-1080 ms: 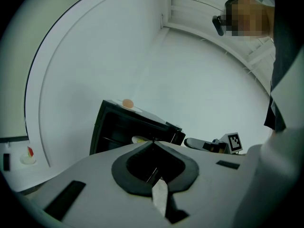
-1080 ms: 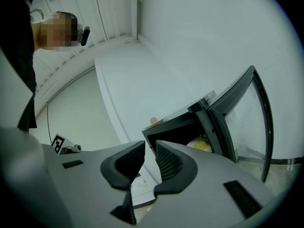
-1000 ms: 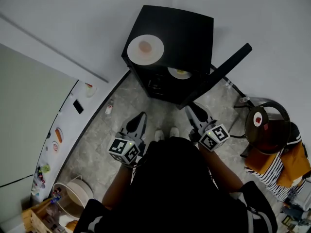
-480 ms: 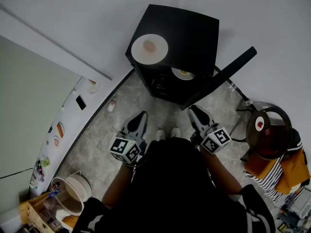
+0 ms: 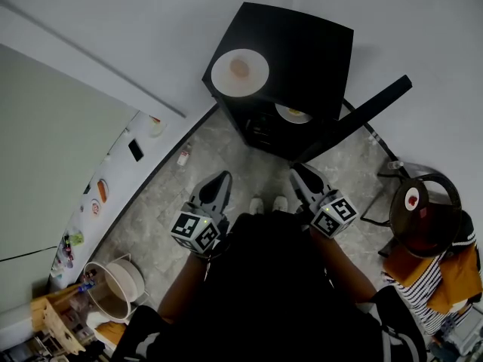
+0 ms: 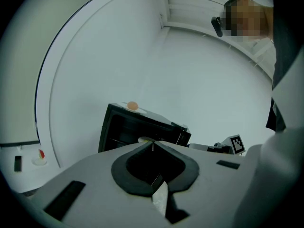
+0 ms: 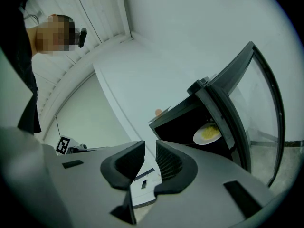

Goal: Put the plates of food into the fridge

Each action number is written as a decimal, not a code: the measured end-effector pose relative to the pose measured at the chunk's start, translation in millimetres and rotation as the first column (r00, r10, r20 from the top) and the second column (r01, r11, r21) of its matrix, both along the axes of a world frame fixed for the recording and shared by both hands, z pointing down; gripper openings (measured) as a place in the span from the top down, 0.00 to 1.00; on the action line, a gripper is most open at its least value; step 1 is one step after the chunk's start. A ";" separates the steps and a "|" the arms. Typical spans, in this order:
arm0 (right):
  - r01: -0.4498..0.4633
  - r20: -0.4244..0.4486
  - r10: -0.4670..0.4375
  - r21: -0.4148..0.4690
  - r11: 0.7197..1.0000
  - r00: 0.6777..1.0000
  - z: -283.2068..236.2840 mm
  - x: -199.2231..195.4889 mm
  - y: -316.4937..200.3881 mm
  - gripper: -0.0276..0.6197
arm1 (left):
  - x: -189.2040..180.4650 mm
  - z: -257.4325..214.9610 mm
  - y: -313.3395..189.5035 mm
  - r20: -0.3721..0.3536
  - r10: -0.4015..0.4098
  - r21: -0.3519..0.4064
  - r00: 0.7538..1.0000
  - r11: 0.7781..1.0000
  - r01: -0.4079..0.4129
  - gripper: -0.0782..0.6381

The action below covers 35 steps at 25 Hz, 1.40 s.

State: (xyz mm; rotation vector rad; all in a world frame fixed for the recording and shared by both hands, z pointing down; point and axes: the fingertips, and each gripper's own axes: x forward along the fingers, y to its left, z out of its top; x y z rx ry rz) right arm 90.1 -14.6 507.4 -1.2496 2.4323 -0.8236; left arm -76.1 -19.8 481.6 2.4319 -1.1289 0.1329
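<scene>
Hardly anything has moved: the head view keeps the left gripper [image 5: 219, 183] and right gripper [image 5: 302, 173] side by side before the open fridge [image 5: 302, 51], one plate [image 5: 240, 71] on its top, a second plate [image 5: 293, 113] inside. Left gripper view: jaws closed together, empty. Right gripper view: jaws slightly parted, empty.

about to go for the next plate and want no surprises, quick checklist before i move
1. Fridge door open: ok.
2. Yellow food plate on a shelf inside: ok.
3. Plate on the fridge top put inside: not ok.
4. Right gripper empty, jaws apart: ok.
5. Left gripper open for a grasp: not ok, jaws together.
6. Free shelf room inside: cannot tell.
</scene>
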 end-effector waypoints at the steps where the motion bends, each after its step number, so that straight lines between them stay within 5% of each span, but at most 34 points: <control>1: 0.014 0.013 -0.014 -0.007 1.000 1.000 -0.2 -3.7 -1.9 0.82 | 0.1 -0.1 0.3 0.002 -0.005 -0.001 1.000 1.000 0.005 0.86; 14: 0.131 0.188 -0.129 0.005 0.991 0.974 -45.9 -58.6 -75.0 0.80 | -16.1 1.4 -3.8 0.005 -0.088 -0.006 0.996 0.996 0.088 0.86; 35: 0.124 0.453 -0.044 -0.149 0.981 0.891 -42.2 -94.6 -161.3 0.73 | -57.8 11.3 -22.0 0.003 -0.145 -0.037 0.989 0.989 0.145 0.86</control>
